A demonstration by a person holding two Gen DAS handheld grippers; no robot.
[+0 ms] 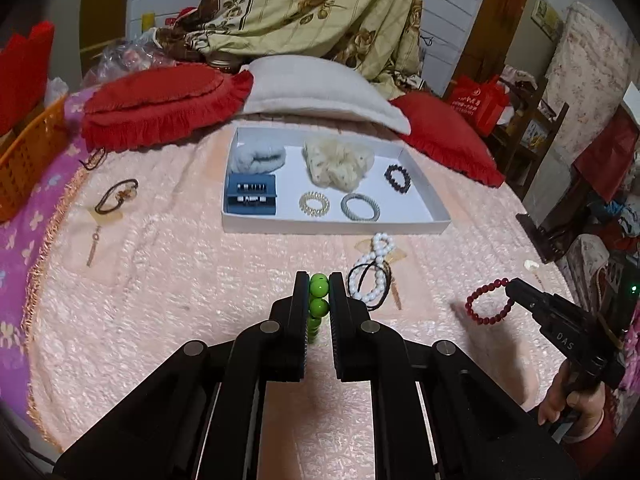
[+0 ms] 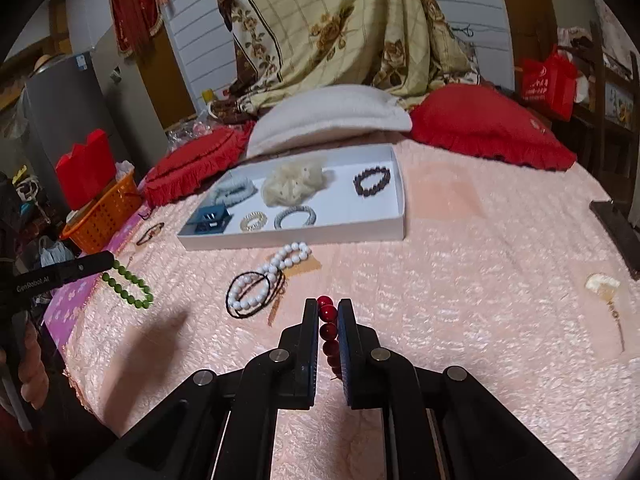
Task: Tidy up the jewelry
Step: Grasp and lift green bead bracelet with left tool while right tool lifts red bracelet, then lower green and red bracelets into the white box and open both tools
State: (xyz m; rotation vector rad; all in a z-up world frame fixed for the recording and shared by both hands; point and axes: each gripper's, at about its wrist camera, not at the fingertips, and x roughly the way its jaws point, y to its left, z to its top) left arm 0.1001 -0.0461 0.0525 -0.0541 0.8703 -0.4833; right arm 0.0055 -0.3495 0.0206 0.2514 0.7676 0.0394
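My left gripper [image 1: 319,280] is shut on a green bead bracelet [image 1: 319,294], held above the pink bedspread; the bracelet also shows in the right wrist view [image 2: 128,286], hanging from the left gripper [image 2: 110,261]. My right gripper [image 2: 328,306] is shut on a red bead bracelet [image 2: 329,328]; it also shows in the left wrist view [image 1: 486,300], hanging from the right gripper [image 1: 510,286]. A white tray [image 1: 434,210] ahead holds scrunchies, coil hair ties, a dark bead bracelet [image 1: 397,178] and a blue ring box [image 1: 251,199].
A white bead necklace with black cords [image 1: 370,272] lies in front of the tray. A hair tie and earring [image 1: 116,200] lie at left, a small pale ornament [image 2: 602,282] at right. Red and white pillows [image 1: 320,92] lie behind the tray. An orange basket [image 1: 28,156] stands far left.
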